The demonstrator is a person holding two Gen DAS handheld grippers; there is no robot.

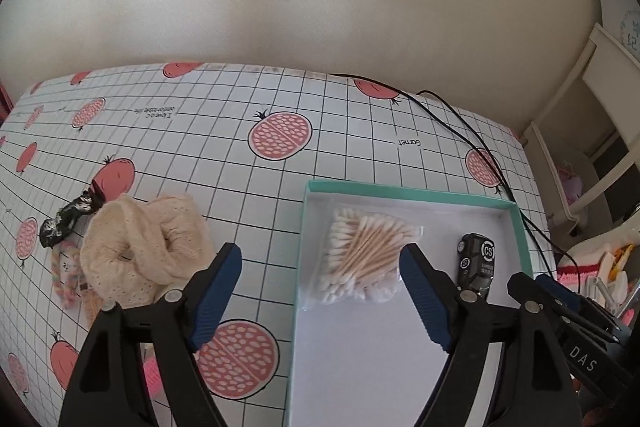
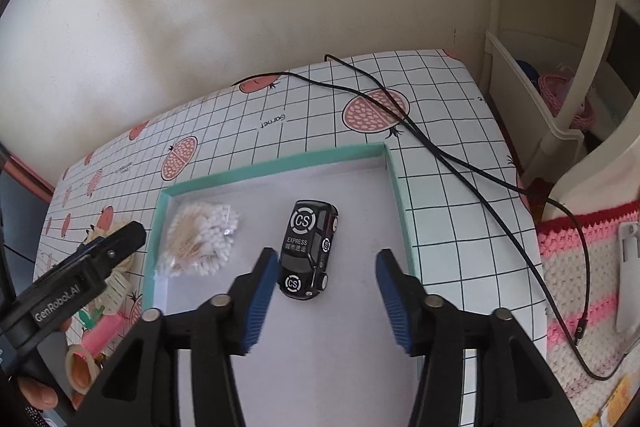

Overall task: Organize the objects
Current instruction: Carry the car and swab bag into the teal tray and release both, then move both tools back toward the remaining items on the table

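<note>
In the right wrist view, the near half of the teal-rimmed tray [image 2: 396, 187] floor is left bare. The middle is occupied by a black toy car [image 2: 308, 251], the left side by a bag of cotton swabs [image 2: 200, 239]. A black cable [image 2: 460, 163] is draped across the cloth at upper right. In the left wrist view, the centre of the tablecloth [image 1: 240, 155] is unobstructed; a cream knitted item [image 1: 140, 247] and a dark crumpled wrapper [image 1: 68, 223] are crowded at left.

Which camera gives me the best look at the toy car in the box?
The right wrist view: the toy car lies near centre, whole, lettering readable, just ahead of the open right gripper. The left wrist view shows it small, partly hidden behind a gripper finger.
</note>
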